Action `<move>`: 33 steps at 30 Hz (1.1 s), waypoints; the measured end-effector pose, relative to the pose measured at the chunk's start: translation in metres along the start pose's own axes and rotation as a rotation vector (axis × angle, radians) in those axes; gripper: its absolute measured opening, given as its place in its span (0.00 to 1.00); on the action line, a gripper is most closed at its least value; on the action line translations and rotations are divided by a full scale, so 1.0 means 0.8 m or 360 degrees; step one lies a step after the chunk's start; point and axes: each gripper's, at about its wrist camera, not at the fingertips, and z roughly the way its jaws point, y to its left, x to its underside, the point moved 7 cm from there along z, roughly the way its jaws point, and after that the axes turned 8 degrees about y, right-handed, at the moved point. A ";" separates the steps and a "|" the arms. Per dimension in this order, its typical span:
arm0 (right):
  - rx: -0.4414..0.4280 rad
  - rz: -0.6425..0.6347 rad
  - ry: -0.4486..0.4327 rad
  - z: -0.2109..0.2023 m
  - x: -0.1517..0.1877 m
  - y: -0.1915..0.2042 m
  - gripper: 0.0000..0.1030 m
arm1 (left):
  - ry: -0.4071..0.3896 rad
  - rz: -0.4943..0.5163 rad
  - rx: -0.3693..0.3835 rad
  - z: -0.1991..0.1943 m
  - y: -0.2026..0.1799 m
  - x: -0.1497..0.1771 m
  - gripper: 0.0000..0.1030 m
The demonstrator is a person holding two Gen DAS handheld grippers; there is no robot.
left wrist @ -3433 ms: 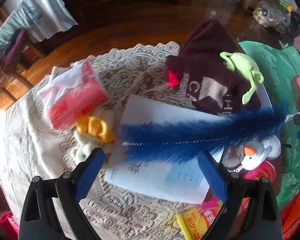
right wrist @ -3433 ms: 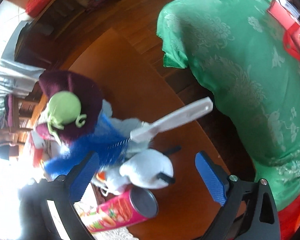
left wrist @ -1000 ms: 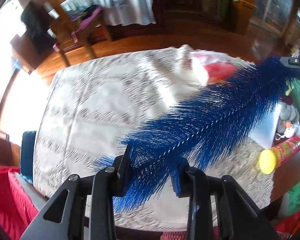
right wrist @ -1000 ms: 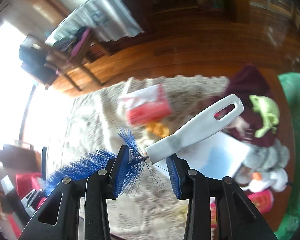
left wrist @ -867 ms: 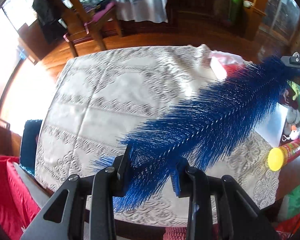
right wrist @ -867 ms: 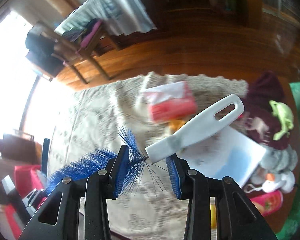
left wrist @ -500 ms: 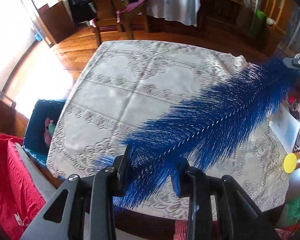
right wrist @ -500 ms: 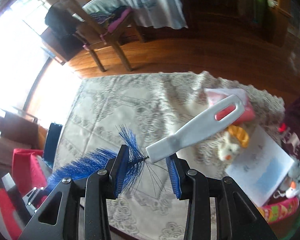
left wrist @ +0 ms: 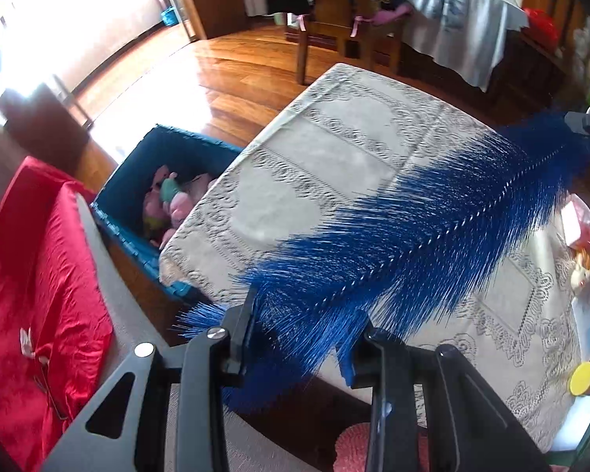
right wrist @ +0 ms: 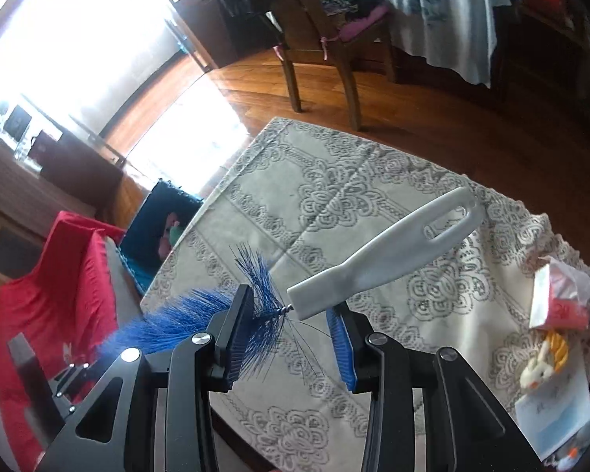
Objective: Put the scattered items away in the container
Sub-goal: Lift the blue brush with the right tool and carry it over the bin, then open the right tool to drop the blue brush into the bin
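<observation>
A long blue bristle brush (left wrist: 432,232) with a white handle (right wrist: 385,259) hangs in the air above the lace-covered table (left wrist: 334,165). My left gripper (left wrist: 301,338) is shut on its bristle tip. My right gripper (right wrist: 291,334) is shut on the bristles beside the handle. A dark blue bin (left wrist: 137,181) with soft toys (left wrist: 169,204) inside stands on the floor past the table's far left corner; it also shows in the right wrist view (right wrist: 157,220).
A red cushioned seat (left wrist: 31,275) lies left of the bin. A pink tissue pack (right wrist: 558,295), a small plush rabbit (right wrist: 539,369), a paper sheet (right wrist: 554,409) and a yellow-lidded can (left wrist: 582,383) lie at the table's right end. Wooden chairs (right wrist: 318,39) stand behind.
Both grippers have carried the brush leftward over the table. The blue bin and red seat have come into fuller view; the scattered items have slid to the right edge.
</observation>
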 end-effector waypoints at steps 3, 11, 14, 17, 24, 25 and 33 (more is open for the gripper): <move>-0.0006 -0.0056 0.0023 0.016 -0.006 0.031 0.36 | 0.0012 -0.0052 -0.0014 0.008 0.033 0.001 0.31; -0.0004 -0.0110 0.0050 0.066 -0.037 0.119 0.36 | 0.0015 -0.0082 -0.0003 0.033 0.122 -0.024 0.31; -0.0010 -0.0112 0.0030 0.079 -0.054 0.149 0.36 | 0.0011 -0.0065 -0.0004 0.042 0.154 -0.043 0.31; -0.0030 -0.0117 0.0009 0.088 -0.072 0.173 0.36 | 0.0006 -0.0072 -0.0017 0.048 0.181 -0.060 0.31; -0.0104 -0.0179 0.0016 0.122 -0.103 0.224 0.36 | 0.0019 -0.0168 -0.0054 0.069 0.235 -0.080 0.31; -0.0119 -0.0200 0.0016 0.128 -0.107 0.233 0.36 | 0.0022 -0.0186 -0.0059 0.075 0.244 -0.082 0.31; -0.0178 -0.0343 0.0128 0.231 -0.138 0.339 0.36 | 0.0045 -0.0258 -0.0093 0.137 0.335 -0.130 0.31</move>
